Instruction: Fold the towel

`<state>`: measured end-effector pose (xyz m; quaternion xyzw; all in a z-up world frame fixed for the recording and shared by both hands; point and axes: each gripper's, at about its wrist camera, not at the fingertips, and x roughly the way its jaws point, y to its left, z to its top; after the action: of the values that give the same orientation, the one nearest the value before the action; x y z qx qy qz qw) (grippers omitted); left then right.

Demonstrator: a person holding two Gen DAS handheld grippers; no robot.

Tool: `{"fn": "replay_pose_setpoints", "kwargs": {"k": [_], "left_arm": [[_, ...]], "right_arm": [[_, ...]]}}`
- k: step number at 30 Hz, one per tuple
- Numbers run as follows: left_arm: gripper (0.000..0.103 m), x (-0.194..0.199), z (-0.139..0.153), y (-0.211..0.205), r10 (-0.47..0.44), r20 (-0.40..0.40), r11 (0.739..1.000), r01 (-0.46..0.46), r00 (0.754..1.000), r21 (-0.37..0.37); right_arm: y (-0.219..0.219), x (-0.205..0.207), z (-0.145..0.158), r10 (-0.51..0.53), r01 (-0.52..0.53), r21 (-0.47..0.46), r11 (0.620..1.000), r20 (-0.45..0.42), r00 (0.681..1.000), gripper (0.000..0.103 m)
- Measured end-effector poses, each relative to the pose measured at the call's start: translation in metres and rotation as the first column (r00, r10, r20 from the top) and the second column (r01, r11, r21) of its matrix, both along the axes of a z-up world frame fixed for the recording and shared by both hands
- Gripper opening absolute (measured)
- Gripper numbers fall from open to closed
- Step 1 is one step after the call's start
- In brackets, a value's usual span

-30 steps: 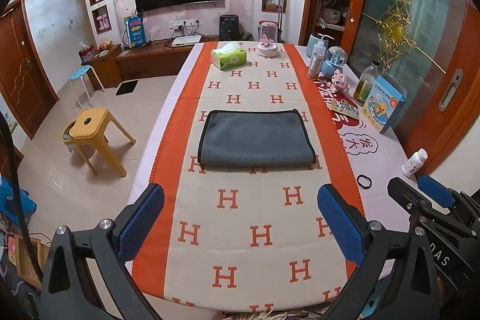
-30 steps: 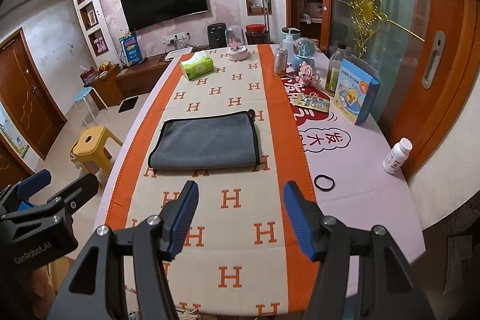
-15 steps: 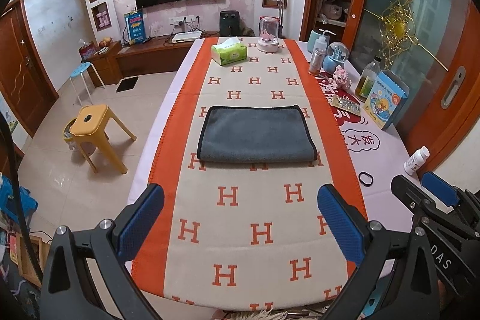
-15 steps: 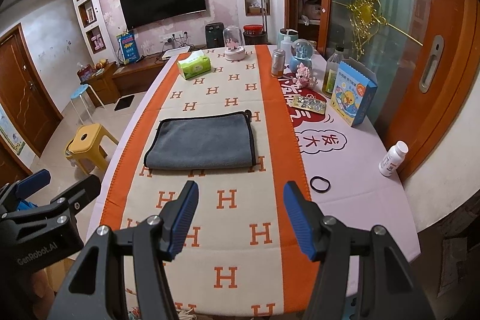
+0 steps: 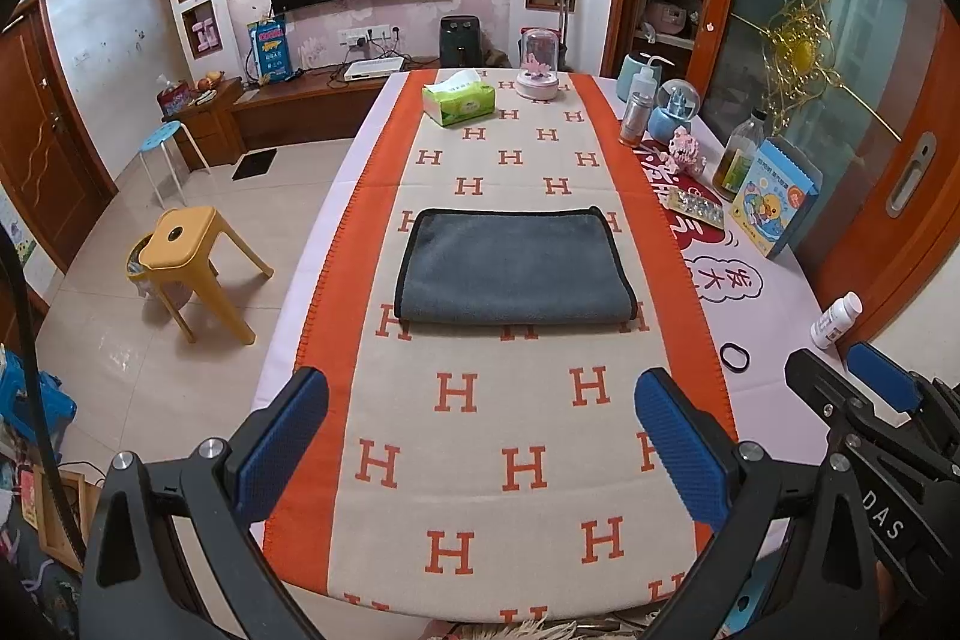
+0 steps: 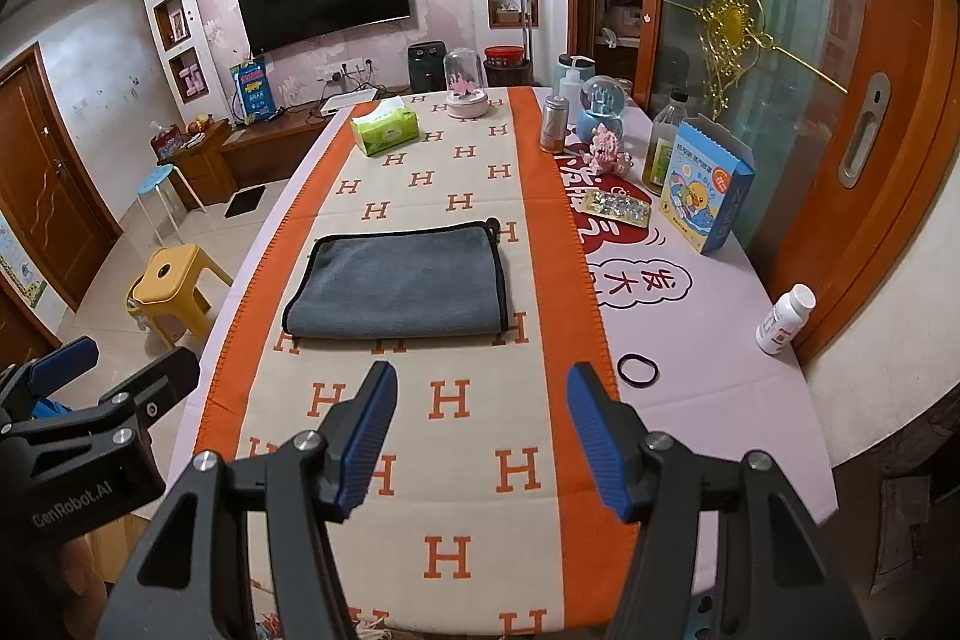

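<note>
A grey towel (image 5: 513,268) with black trim lies folded flat in the middle of the orange and beige table runner; it also shows in the right wrist view (image 6: 399,283). My left gripper (image 5: 480,436) is open and empty, held above the near end of the table, well short of the towel. My right gripper (image 6: 480,430) is open and empty, also back from the towel and to its right. Each gripper shows at the edge of the other's view.
A black hair tie (image 5: 734,357) and a white pill bottle (image 5: 836,319) lie at the right. A blue box (image 5: 774,196), bottles and a snow globe (image 5: 675,112) line the right edge. A green tissue box (image 5: 459,103) stands at the far end. A yellow stool (image 5: 192,256) stands left.
Both grippers have drawn back and risen slightly from the towel. The towel has not moved.
</note>
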<state>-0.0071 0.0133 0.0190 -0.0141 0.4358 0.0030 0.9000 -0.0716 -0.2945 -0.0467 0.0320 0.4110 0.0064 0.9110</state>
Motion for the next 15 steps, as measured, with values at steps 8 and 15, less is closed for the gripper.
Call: {"fn": "replay_pose_setpoints", "kwargs": {"k": [8, 15], "left_arm": [[0.102, 0.0008, -0.0002, -0.0006, 0.001, -0.002, 1.000, -0.001, 1.000, 0.001], [0.102, 0.0013, -0.0010, -0.0005, 0.001, -0.004, 1.000, -0.001, 1.000, 0.001]], "right_arm": [[0.0008, 0.0002, 0.0003, 0.001, -0.001, 0.001, 1.000, -0.001, 1.000, 0.059], [-0.0011, 0.0036, -0.0061, 0.003, -0.003, 0.004, 1.000, -0.017, 1.000, 0.059]]}}
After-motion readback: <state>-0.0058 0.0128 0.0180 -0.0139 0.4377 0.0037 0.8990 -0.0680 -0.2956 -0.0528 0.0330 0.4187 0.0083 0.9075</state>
